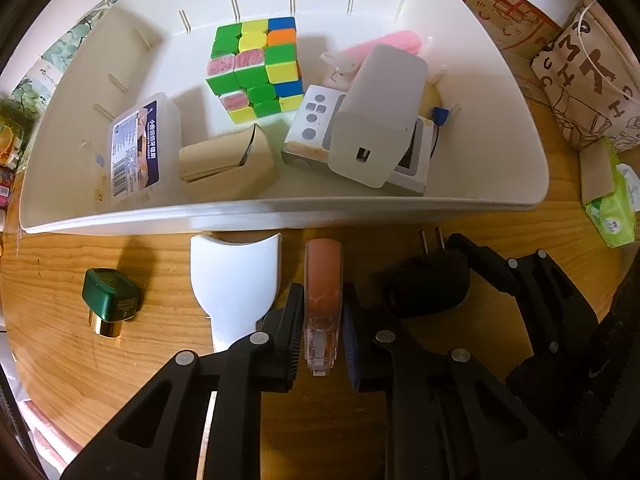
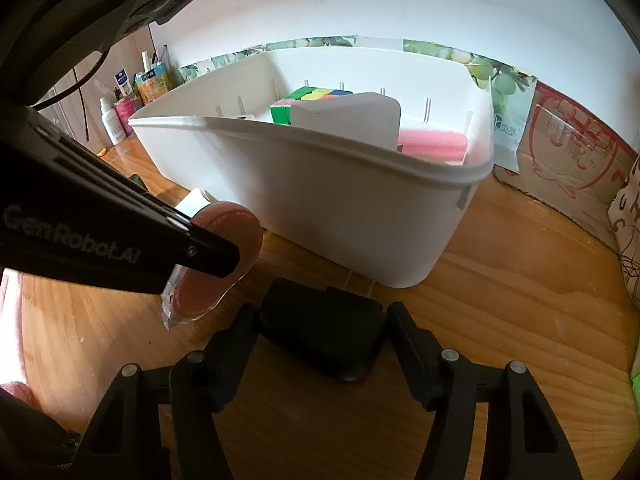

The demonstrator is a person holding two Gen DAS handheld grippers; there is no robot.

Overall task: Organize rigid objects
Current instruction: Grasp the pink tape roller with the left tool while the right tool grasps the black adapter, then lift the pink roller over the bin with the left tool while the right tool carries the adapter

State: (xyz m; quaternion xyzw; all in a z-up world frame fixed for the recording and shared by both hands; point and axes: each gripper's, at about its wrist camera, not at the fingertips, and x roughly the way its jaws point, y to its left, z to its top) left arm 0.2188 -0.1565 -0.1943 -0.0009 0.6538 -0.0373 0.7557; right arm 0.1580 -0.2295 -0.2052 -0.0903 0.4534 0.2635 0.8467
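Note:
My left gripper (image 1: pixel 320 340) is shut on a pink correction tape dispenser (image 1: pixel 323 300), held just in front of the white bin (image 1: pixel 280 210); the dispenser also shows in the right wrist view (image 2: pixel 216 264). My right gripper (image 2: pixel 324 344) is shut on a black plug adapter (image 2: pixel 324 332) resting on the wooden table; it also shows in the left wrist view (image 1: pixel 432 280). The bin holds a colourful puzzle cube (image 1: pixel 256 64), a white power bank (image 1: pixel 376 120), a white clock (image 1: pixel 312 128), a tan box (image 1: pixel 228 160), a clear labelled box (image 1: pixel 136 148) and a pink item (image 1: pixel 384 44).
On the table in front of the bin lie a white scoop-shaped piece (image 1: pixel 234 276) and a green bottle with a gold cap (image 1: pixel 110 296). A tissue pack (image 1: pixel 612 208), a paper bag (image 1: pixel 592 76) and cardboard (image 2: pixel 568 160) stand right. Bottles (image 2: pixel 112 120) stand far left.

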